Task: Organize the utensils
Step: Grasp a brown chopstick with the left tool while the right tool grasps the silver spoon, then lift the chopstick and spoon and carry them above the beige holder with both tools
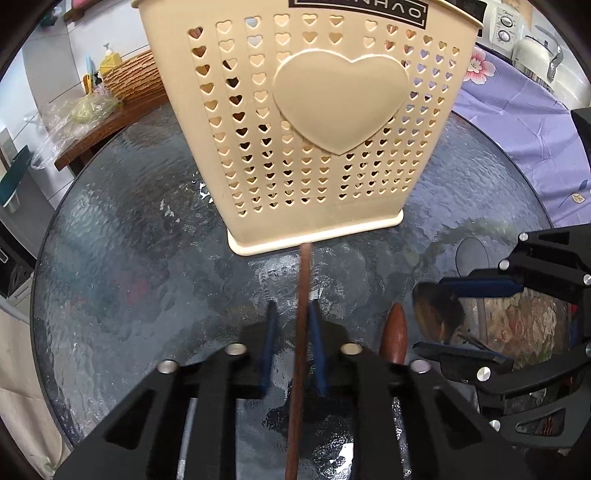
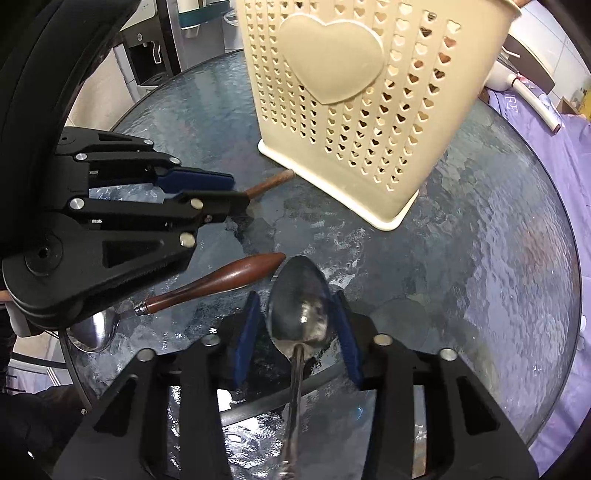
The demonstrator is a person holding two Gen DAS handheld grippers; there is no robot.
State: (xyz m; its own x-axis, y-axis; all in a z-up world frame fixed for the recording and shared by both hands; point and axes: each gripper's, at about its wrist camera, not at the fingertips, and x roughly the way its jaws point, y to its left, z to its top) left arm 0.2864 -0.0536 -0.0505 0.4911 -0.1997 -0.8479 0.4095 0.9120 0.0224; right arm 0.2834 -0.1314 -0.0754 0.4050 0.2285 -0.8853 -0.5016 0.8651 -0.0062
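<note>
A cream utensil holder (image 1: 310, 122) with heart-shaped holes stands on the round glass table (image 1: 122, 258); it also shows in the right wrist view (image 2: 369, 99). A thin brown wooden stick (image 1: 301, 325) lies between the open fingers of my left gripper (image 1: 293, 347), its far end against the holder's base. A metal spoon (image 2: 301, 314) lies between the open fingers of my right gripper (image 2: 297, 339). A spoon with a brown wooden handle (image 2: 221, 278) lies between the two grippers.
A wooden board (image 1: 110, 122) with a plastic bag and a woven basket (image 1: 135, 75) lies at the table's far left. A purple floral cloth (image 1: 524, 122) covers the surface at the right. Kitchen appliances (image 1: 517, 33) stand behind.
</note>
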